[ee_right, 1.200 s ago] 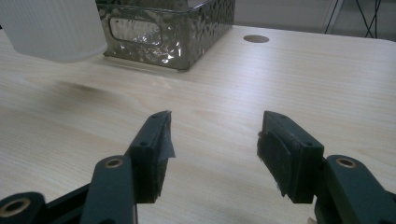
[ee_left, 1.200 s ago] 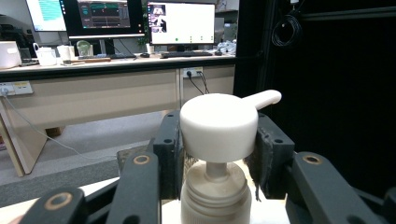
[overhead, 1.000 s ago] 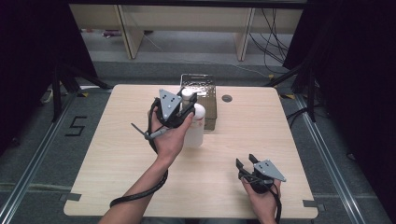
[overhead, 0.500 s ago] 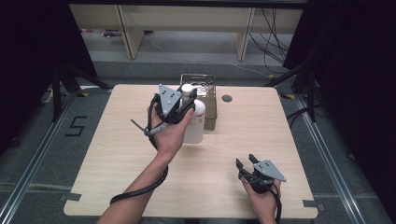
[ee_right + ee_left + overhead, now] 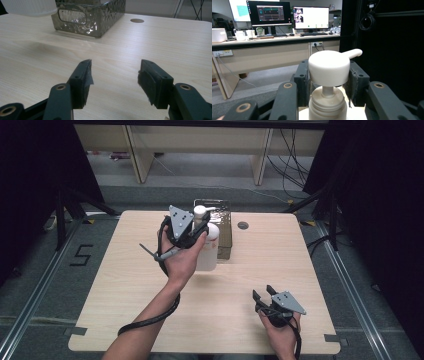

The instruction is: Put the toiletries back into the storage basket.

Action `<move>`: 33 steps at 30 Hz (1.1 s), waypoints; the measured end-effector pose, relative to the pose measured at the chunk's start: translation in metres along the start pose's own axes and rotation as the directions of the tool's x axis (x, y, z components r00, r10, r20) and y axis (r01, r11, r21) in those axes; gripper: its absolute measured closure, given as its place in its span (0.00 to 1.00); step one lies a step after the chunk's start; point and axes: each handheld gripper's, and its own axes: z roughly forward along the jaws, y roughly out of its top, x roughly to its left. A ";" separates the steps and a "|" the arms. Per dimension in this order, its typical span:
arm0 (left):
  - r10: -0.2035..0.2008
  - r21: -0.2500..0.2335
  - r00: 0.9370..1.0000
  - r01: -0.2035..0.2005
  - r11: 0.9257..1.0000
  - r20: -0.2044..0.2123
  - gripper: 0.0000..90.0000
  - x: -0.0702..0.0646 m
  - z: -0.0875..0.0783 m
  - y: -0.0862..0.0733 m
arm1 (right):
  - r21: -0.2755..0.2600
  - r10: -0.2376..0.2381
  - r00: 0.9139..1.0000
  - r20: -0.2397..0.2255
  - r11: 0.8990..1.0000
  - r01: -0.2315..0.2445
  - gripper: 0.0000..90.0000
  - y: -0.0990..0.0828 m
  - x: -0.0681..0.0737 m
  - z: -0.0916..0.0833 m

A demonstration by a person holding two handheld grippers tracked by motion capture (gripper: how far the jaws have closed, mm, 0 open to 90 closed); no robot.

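We hold the white pump bottle (image 5: pixel 206 251) with our left gripper (image 5: pixel 192 231), whose jaws clamp it at the neck just under the pump head (image 5: pixel 329 67). The bottle hangs just in front of the grey metal basket (image 5: pixel 223 227), our landmark near the far edge of the desk (image 5: pixel 110 285); its spout points away from us, toward the basket. Well apart from the basket, at the near right corner, our right gripper (image 5: pixel 264 294) sits low over the wood, its jaws wide with nothing between them.
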 end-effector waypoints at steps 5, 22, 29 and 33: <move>0.016 -0.010 1.000 -0.016 1.000 -0.004 0.66 0.002 0.003 0.002 | 0.002 0.043 0.999 -0.003 0.999 -0.043 0.49 -0.001 0.003 0.000; 0.015 -0.018 1.000 -0.016 1.000 -0.013 0.66 0.005 0.011 0.008 | 0.003 -0.002 1.000 0.002 1.000 0.002 0.49 0.000 0.000 0.000; 0.015 -0.025 1.000 -0.015 1.000 -0.016 0.66 0.007 0.014 0.011 | -0.001 -0.001 1.000 -0.001 1.000 0.001 0.49 0.000 0.000 0.000; 0.018 -0.029 1.000 -0.019 0.999 -0.018 0.66 0.008 0.015 0.013 | -0.001 -0.009 1.000 0.004 1.000 0.009 0.49 0.000 0.000 0.000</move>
